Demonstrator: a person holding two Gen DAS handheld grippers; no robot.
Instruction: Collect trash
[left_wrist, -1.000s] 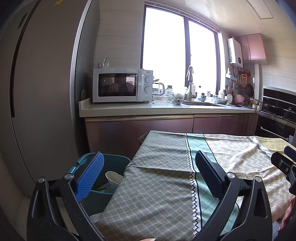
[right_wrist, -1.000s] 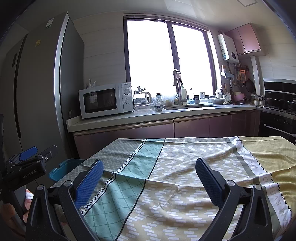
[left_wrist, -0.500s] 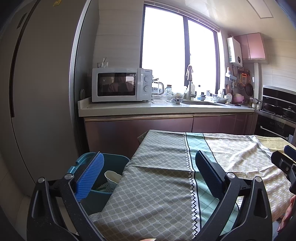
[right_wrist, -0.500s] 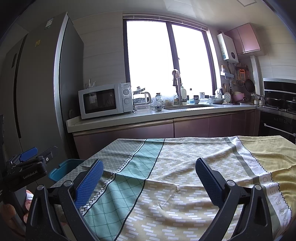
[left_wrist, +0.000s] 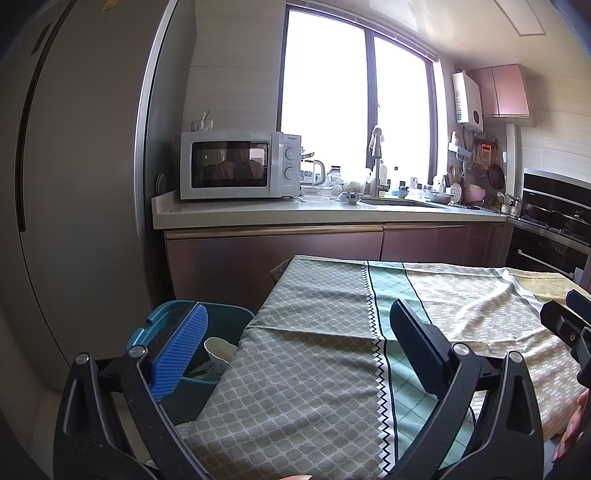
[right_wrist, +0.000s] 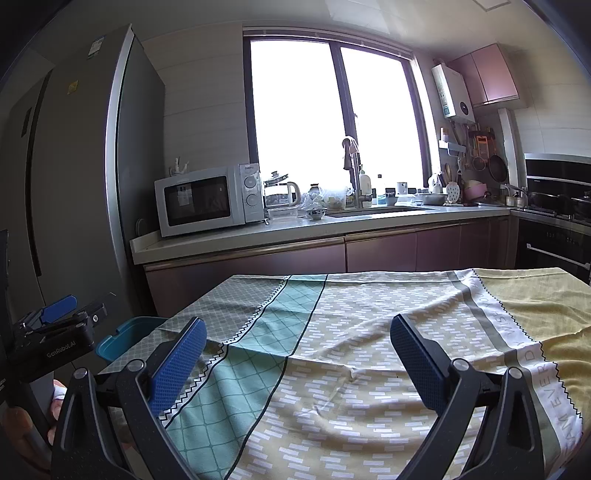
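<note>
A teal trash bin (left_wrist: 162, 317) stands on the floor at the table's left edge; a white paper cup (left_wrist: 218, 349) and some other scraps lie inside it. The bin's rim also shows in the right wrist view (right_wrist: 127, 338). My left gripper (left_wrist: 295, 339) is open and empty, held above the table's left end beside the bin. My right gripper (right_wrist: 297, 349) is open and empty above the middle of the patterned tablecloth (right_wrist: 369, 332). No trash shows on the cloth in either view.
A tall grey fridge (left_wrist: 74, 184) stands left of the bin. A counter (left_wrist: 295, 212) with a white microwave (left_wrist: 240, 164), a kettle, bowls and a sink runs behind the table. An oven (right_wrist: 554, 236) is at the far right.
</note>
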